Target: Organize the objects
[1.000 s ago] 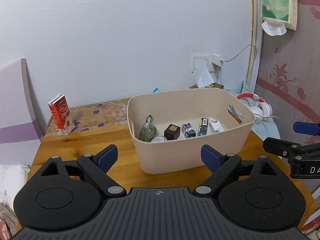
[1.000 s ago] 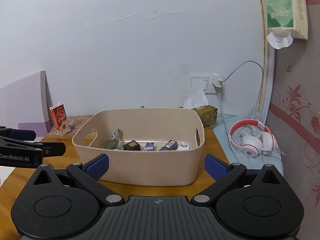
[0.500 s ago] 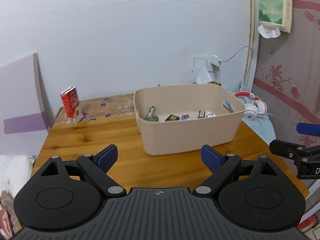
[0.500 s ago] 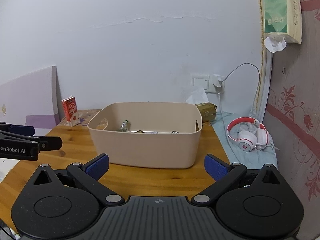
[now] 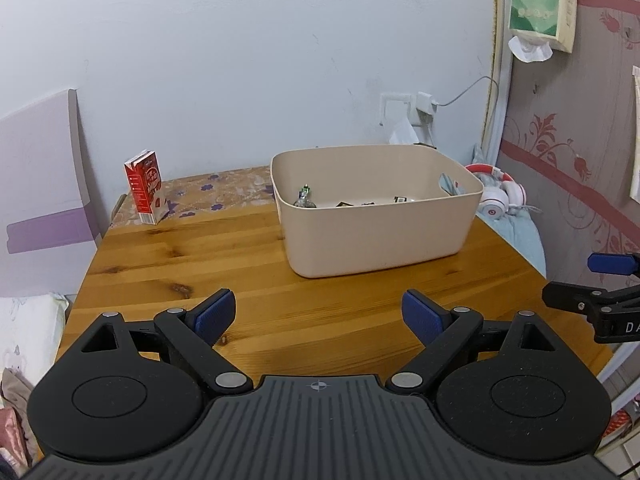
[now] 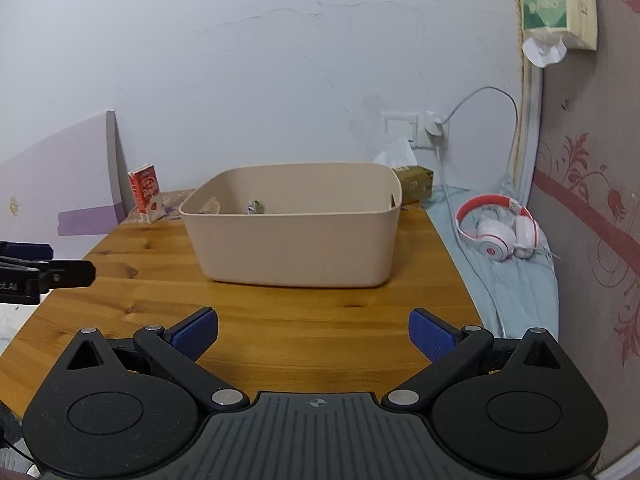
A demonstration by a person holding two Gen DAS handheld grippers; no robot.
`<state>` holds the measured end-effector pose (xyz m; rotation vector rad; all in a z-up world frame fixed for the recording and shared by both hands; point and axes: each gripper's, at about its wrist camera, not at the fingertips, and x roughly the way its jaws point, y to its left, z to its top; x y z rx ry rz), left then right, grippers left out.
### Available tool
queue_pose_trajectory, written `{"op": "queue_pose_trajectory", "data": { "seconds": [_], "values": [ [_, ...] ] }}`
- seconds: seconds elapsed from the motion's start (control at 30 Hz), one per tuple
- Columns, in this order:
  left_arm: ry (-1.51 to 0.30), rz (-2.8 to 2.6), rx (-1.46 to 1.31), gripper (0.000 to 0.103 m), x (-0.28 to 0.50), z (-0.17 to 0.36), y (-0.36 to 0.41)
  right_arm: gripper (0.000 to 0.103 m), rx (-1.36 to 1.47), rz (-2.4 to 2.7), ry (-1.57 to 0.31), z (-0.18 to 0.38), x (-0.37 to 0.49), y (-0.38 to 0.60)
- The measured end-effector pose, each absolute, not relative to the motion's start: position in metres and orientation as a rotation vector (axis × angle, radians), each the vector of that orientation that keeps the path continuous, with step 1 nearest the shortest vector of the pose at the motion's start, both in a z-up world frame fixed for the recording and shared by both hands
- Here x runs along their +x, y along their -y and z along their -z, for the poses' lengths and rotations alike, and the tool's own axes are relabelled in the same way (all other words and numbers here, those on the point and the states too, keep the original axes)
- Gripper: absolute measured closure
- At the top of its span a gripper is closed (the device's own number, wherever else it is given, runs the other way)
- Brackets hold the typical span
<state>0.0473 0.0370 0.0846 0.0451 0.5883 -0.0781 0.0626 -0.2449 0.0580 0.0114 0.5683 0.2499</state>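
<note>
White wall behind, wooden worktop [image 5: 248,264] out front, and both tongs hang back over its near edge. Left tongs [image 5: 318,314] are spread wide, blue pads apart with nothing but bare wood between them. Right tongs [image 6: 314,334] are released too, pads well apart and holding nothing; one of their arms also shows at the right edge of the left view. Beige bin [image 5: 376,216] sits toward the back of the worktop, right of centre in the left view, well clear of both tongs. Down inside it lie the small items [image 5: 344,202]: a little bottle [image 5: 304,198] upright near the left wall, a few dark little boxes along the bottom, too small to tell apart. Red carton [image 5: 145,187] stands upright at the back left corner on a flowered cloth [image 5: 224,190], well apart from the bin. Off the worktop to the right, red-and-white headphones [image 6: 498,232] rest on a pale blue bed [image 6: 516,284]. Tissue box [image 6: 416,184] sits just behind the bin.
</note>
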Motion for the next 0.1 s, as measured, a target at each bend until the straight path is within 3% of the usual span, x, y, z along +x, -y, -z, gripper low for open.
{"op": "queue_pose_trajectory", "data": {
  "seconds": [0.1],
  "values": [
    [-0.586, 0.060, 0.033, 0.011, 0.0505, -0.0844, -0.0418, 0.000, 0.011, -0.239, -0.581, -0.0550, 0.0660, 0.2459]
  ]
}}
